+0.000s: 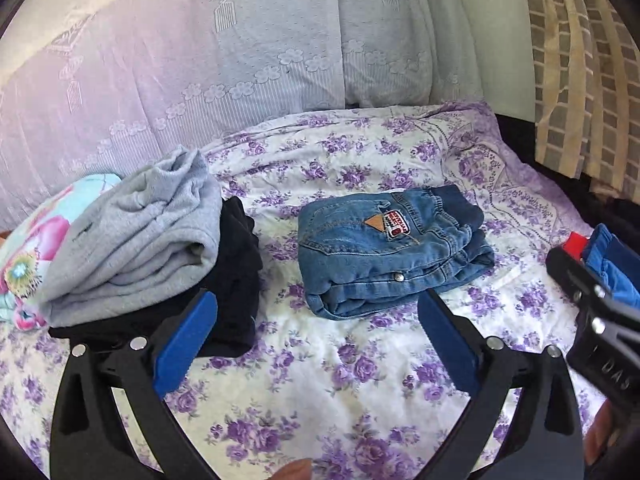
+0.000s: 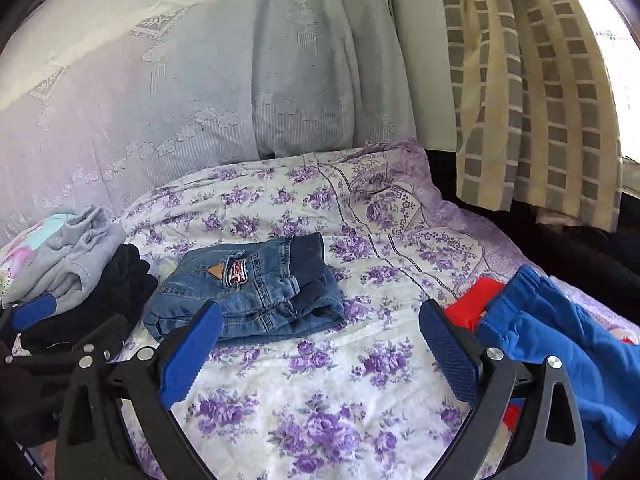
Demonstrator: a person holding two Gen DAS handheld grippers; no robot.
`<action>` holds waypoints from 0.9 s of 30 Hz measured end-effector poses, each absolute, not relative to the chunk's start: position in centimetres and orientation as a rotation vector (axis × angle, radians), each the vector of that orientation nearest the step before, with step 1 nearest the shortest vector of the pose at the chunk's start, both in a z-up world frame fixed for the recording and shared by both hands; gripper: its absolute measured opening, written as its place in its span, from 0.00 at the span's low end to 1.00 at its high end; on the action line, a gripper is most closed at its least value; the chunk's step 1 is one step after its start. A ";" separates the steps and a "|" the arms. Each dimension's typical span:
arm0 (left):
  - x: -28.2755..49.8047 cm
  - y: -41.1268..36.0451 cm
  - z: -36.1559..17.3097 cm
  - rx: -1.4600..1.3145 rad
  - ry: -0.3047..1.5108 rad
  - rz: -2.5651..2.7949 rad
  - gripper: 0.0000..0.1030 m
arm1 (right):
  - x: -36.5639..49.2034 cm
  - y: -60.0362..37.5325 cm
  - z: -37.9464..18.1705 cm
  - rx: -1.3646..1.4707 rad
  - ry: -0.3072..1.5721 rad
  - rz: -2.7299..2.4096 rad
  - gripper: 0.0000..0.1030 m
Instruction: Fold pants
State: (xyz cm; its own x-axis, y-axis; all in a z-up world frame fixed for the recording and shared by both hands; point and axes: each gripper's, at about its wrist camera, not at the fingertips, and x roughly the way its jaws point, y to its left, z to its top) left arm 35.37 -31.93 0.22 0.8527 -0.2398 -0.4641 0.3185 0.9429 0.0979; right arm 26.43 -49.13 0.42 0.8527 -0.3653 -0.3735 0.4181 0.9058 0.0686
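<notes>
One folded pair of denim pants (image 1: 394,250) is seen lying on the floral bedsheet (image 1: 320,360). At nine o'clock, one stack of perhaps three garments (image 1: 136,240); at three o'clock, blue clothing (image 2: 560,340). The left gripper (image 1: 316,344) and right gripper (image 2: 320,352) are spread wide, nothing gripped.

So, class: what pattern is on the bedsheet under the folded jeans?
Purple flowers on white bedsheet; left wrist view.

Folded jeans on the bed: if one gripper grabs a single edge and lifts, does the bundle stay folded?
Probably not. The jeans are soft denim in loose stacked layers, so a one-edge lift would likely let the lower layers droop open. The elastic waistband looks thick and bunched, probably the firmest place to pinch. On the soft bedsheet, a push would likely wrinkle them rather than slide them.
</notes>
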 end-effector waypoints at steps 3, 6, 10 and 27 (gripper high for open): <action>36.0 -31.6 -0.2 0.146 0.481 -0.321 0.95 | 26.8 -49.1 -0.2 0.137 0.399 -0.399 0.96; 36.7 -31.1 -0.4 0.132 0.495 -0.330 0.95 | 27.2 -48.6 -0.7 0.125 0.418 -0.364 0.96; 36.8 -31.2 -0.9 0.155 0.503 -0.329 0.95 | 27.4 -47.7 -1.2 0.085 0.433 -0.352 0.96; 36.6 -31.0 -1.2 0.127 0.543 -0.347 0.95 | 27.1 -47.5 -1.4 0.098 0.425 -0.342 0.96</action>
